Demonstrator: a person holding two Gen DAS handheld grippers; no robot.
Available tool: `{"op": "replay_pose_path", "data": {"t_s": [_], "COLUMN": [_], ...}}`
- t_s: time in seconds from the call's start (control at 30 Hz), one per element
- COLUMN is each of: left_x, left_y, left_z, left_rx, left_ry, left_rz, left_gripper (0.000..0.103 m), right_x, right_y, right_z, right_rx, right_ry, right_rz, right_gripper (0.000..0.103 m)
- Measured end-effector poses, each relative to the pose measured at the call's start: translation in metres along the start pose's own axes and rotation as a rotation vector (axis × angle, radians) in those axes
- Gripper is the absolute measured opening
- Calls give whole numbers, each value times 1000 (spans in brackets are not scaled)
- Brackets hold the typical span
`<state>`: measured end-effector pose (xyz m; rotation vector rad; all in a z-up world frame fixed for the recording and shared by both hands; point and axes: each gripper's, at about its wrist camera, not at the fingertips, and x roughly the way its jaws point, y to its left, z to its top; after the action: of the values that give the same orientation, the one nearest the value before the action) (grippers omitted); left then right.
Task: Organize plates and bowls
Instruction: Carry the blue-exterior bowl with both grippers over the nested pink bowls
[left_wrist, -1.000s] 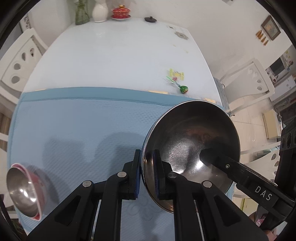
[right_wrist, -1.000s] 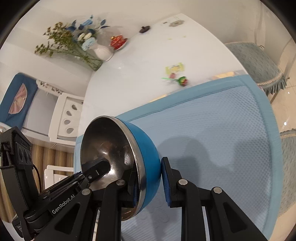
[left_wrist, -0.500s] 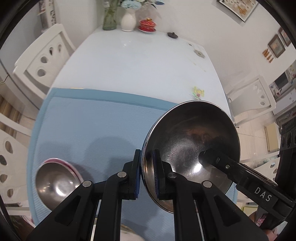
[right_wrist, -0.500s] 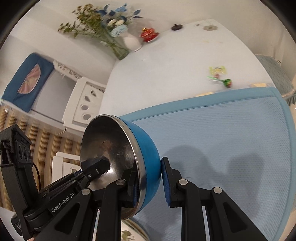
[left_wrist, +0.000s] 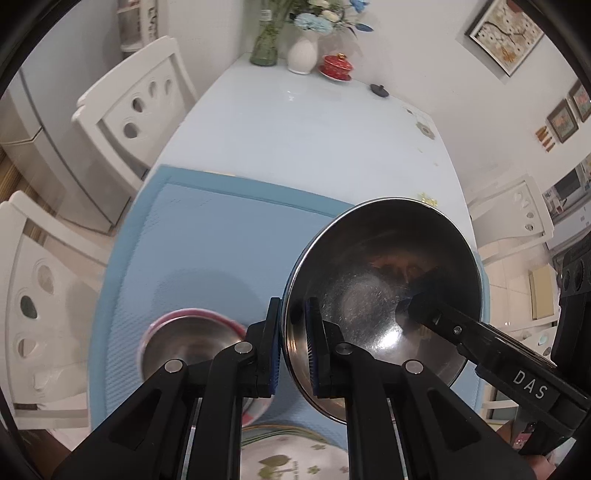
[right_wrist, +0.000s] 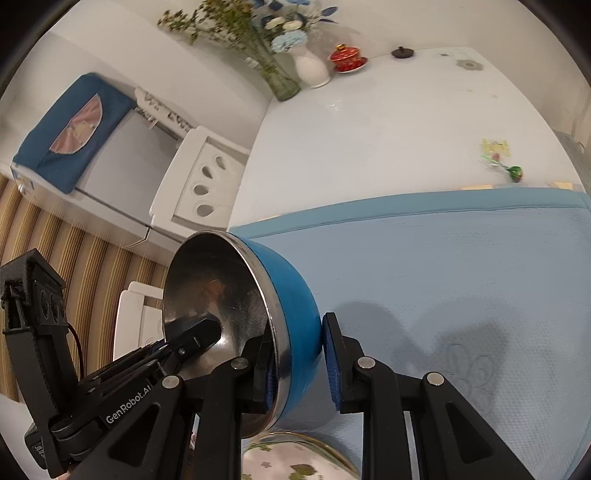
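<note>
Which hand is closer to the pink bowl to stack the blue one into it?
Left, probably. The pink bowl sits just beside the left fingers, which pinch the blue bowl's rim. The right wrist view doesn't show the pink bowl, and both hands share one bowl anyway.

The blue bowl (right_wrist: 295, 314) has a glossy blue outer shell and a polished, finely scratched steel lining, and the pink-rimmed bowl (left_wrist: 184, 343) shows the same shiny metal inside. The mat (left_wrist: 221, 251) is matt woven blue cloth with a dimpled texture, lying on a smooth, glossy white table (left_wrist: 295, 129). Both grippers look like matt black plastic with ribbed blue pads (right_wrist: 332, 373).
</note>
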<state>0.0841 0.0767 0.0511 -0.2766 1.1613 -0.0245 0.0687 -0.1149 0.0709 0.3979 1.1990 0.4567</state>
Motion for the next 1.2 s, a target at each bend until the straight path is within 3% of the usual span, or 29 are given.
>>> {"op": "replay_pose_path", "data": {"t_s": [0.57,0.97,1.2], "left_x": [-11,17,24], "left_y": [88,115,124], "left_z": [-15,-47,-54], "left_rx": [-66,-111,-129], "left_ry": [35,141,166], "left_rz": [18,50,51], "left_gripper": [9,9,9], "right_x": [54,106,120], "right_y": [76,73,73], "right_z": [-21,-48,-56], "right_rx": [-73,-67,-71], "right_ry": [87,228,262], "right_rz": [-3,-27,-38], "right_gripper": [22,22,22]}}
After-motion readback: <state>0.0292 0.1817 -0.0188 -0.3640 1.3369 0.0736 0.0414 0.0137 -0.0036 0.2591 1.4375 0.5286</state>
